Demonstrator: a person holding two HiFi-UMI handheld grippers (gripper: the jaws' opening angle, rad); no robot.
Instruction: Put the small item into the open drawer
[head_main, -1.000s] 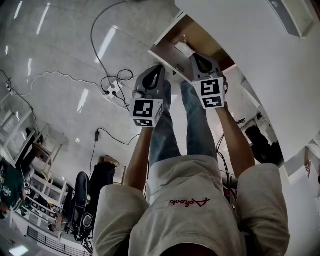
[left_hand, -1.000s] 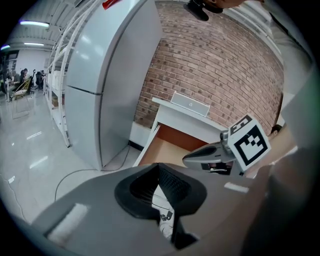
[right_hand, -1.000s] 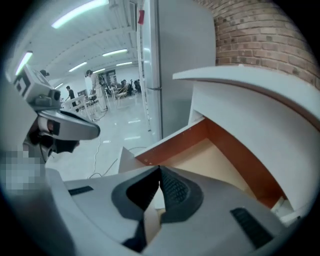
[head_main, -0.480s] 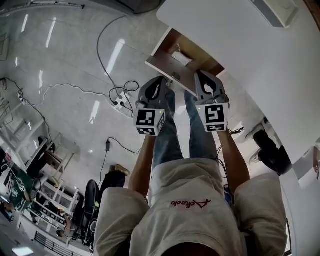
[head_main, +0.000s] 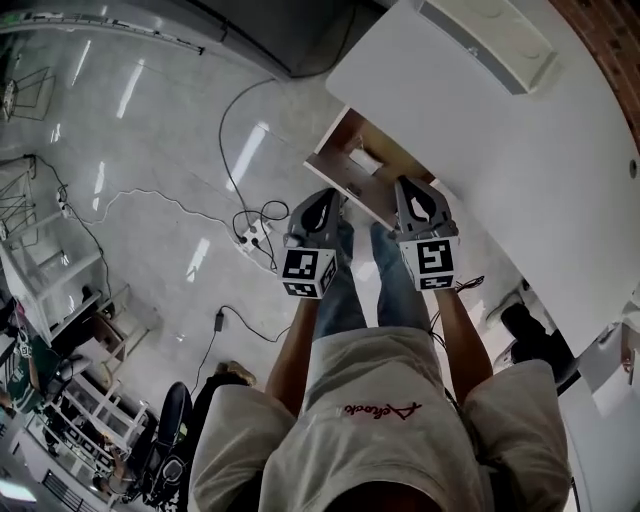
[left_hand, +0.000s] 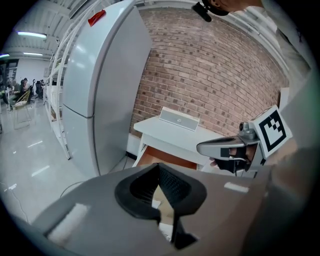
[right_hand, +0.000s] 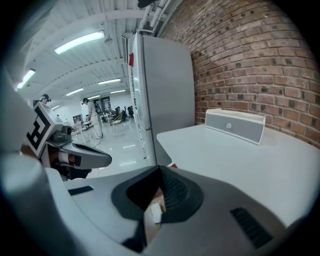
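Observation:
The white table's wooden drawer (head_main: 335, 178) stands open, and a small white item (head_main: 365, 160) lies inside it. Both grippers hang side by side in the air on the near side of the drawer front, above the person's legs. My left gripper (head_main: 325, 200) has its jaws together with nothing between the pads. My right gripper (head_main: 411, 190) is also shut and empty. In the left gripper view the left gripper (left_hand: 159, 167) points at the drawer (left_hand: 165, 157), with the right gripper (left_hand: 220, 147) beside it. The right gripper view shows the right gripper (right_hand: 160, 170) aimed past the table edge.
A flat white box (head_main: 485, 40) rests on the white table (head_main: 470, 130) against a brick wall. A tall grey fridge (left_hand: 100, 90) stands left of the table. Cables and a power strip (head_main: 252, 235) lie on the glossy floor. Shelving (head_main: 40, 290) lines the far left.
Both grippers have risen and drawn back from the drawer, jaws still together. The head view has shifted, so the drawer looks smaller and more tabletop shows.

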